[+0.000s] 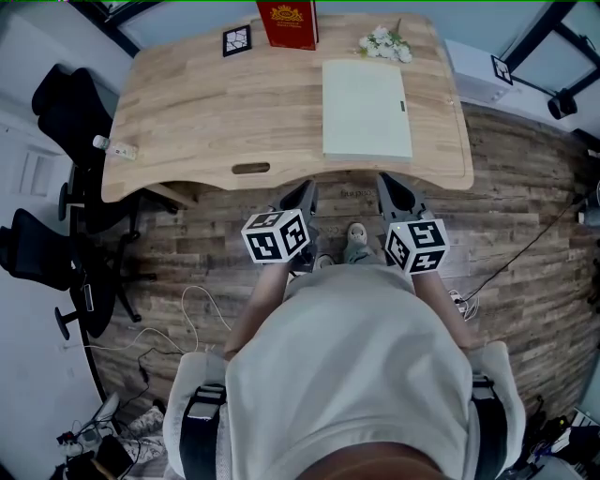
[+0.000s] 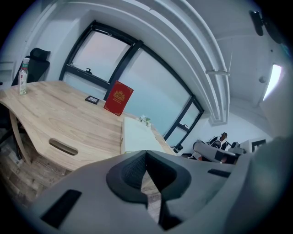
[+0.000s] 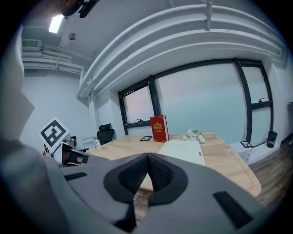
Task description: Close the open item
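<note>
A pale, flat rectangular item (image 1: pixel 366 108) lies on the wooden desk (image 1: pixel 206 112), right of centre, with a small dark tab on its right edge; it lies flat, with no raised lid. The left gripper view shows the same flat item (image 2: pixel 136 133), as does the right gripper view (image 3: pixel 184 149). My left gripper (image 1: pixel 306 193) and right gripper (image 1: pixel 386 186) hang side by side just off the desk's near edge, over the floor, both short of the item. In each gripper view the pads of the left gripper (image 2: pixel 146 153) and right gripper (image 3: pixel 148 158) meet with nothing between them.
A red book (image 1: pixel 288 23) stands at the desk's far edge, with a marker card (image 1: pixel 237 40) to its left and white flowers (image 1: pixel 385 43) to its right. A small bottle (image 1: pixel 112 146) lies at the left edge. Black chairs (image 1: pixel 66 103) stand left of the desk; cables lie on the floor.
</note>
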`<action>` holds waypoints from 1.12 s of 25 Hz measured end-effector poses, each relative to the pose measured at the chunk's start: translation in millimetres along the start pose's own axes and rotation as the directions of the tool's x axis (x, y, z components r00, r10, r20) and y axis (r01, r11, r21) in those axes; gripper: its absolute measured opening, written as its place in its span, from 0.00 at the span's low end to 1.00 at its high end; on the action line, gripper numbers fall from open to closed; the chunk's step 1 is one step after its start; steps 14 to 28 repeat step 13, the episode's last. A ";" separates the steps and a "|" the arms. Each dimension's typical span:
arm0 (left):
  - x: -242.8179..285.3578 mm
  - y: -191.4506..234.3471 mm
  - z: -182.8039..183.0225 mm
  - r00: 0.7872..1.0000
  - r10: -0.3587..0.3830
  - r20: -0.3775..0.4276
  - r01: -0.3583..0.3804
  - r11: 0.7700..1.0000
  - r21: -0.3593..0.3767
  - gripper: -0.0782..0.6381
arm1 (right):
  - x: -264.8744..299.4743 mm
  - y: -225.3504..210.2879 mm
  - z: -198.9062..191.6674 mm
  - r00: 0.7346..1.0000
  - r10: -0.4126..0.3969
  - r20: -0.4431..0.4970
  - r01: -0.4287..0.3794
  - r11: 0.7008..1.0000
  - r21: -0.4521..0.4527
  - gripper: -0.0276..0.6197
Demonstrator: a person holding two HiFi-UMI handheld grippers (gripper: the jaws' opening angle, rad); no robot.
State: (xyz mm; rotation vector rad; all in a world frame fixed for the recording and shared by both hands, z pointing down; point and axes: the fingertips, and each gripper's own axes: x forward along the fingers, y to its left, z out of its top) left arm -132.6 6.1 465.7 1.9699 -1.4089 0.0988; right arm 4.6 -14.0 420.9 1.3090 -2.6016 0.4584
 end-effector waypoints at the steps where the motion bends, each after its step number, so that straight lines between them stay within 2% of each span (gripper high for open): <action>1: 0.1 -0.5 -0.1 1.000 0.000 0.001 0.000 1.000 0.000 0.14 | -0.3 0.0 0.0 1.000 0.001 0.001 -0.001 1.000 -0.001 0.07; 28: 3.1 -4.0 -1.7 1.000 -0.004 -0.005 0.004 1.000 -0.003 0.14 | -0.5 -1.2 1.2 1.000 0.007 0.004 -0.007 1.000 -0.007 0.07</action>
